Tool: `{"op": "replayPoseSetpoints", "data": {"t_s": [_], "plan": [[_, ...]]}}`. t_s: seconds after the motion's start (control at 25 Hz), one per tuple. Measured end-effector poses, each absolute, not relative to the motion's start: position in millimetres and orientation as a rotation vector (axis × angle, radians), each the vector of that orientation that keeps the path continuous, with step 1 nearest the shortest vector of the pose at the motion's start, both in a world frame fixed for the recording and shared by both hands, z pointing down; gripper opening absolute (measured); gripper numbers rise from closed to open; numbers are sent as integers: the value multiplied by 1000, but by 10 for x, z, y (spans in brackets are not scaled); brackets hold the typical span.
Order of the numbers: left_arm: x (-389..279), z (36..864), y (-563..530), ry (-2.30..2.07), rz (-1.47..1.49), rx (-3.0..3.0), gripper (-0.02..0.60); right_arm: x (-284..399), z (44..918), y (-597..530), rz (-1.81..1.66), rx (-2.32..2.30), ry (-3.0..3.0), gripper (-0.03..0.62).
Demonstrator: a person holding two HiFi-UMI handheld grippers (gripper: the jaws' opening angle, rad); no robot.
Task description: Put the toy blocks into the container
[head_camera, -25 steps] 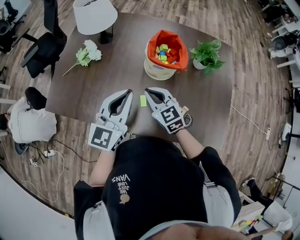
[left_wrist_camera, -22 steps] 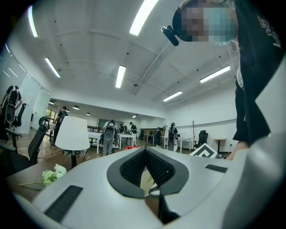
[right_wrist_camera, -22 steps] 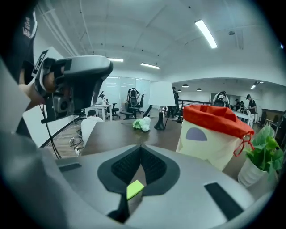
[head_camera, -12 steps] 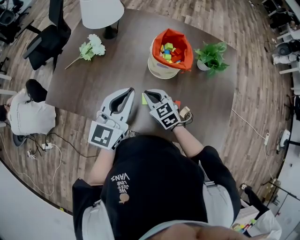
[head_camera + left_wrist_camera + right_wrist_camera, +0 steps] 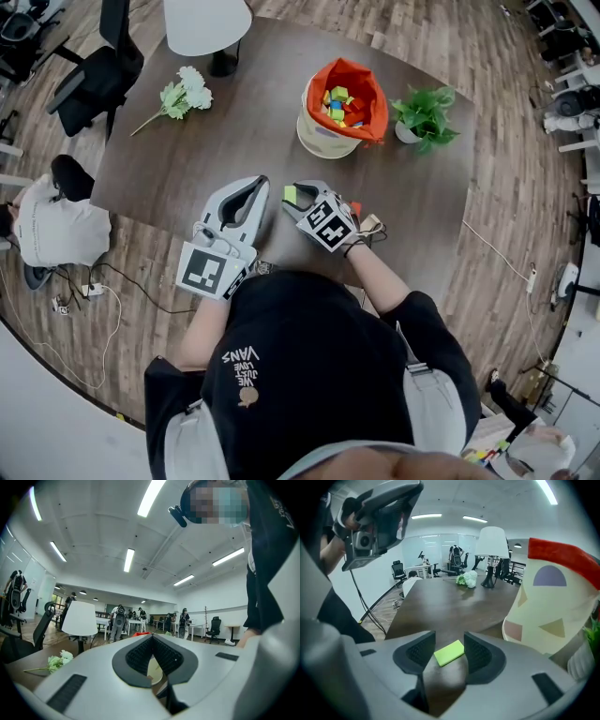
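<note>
A flat lime-green block (image 5: 290,194) (image 5: 449,653) lies on the dark table (image 5: 187,169) near its front edge. My right gripper (image 5: 300,198) (image 5: 449,647) tilts down over it. Its jaws have just been opening and now stand either side of the block without pressing it. My left gripper (image 5: 254,186) (image 5: 151,637) rests level beside it, shut and empty. The container (image 5: 314,141) (image 5: 553,606), a cream tub with an orange liner, stands further back with several coloured blocks (image 5: 337,103) inside.
A white lamp (image 5: 206,23) and a cut flower (image 5: 183,96) sit at the back left, a potted plant (image 5: 422,111) right of the container. A red block (image 5: 354,206) lies by my right hand. A person (image 5: 47,234) sits left of the table.
My right gripper has dropped toward the table and tilted down, and its jaws have opened around the green block. The left gripper has stayed put.
</note>
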State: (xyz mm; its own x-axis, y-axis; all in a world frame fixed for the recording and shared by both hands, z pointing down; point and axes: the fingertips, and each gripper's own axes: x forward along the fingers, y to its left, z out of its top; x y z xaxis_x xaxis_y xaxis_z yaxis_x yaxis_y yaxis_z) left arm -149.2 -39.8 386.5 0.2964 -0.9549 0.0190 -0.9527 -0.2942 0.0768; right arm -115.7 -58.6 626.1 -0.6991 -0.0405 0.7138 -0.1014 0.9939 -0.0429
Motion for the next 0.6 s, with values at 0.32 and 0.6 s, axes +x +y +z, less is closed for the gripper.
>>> {"op": "replayPoseSetpoints", "data": {"t_s": [0.32, 0.6], "plan": [[-1511, 3886, -384, -1825, -57, 2459, 11, -1154, 6461, -527, -22, -64, -2230, 270], [-1572, 3916, -335, -1848, -53, 2429, 11, -1144, 6702, -544, -115, -181, -2095, 288]]}}
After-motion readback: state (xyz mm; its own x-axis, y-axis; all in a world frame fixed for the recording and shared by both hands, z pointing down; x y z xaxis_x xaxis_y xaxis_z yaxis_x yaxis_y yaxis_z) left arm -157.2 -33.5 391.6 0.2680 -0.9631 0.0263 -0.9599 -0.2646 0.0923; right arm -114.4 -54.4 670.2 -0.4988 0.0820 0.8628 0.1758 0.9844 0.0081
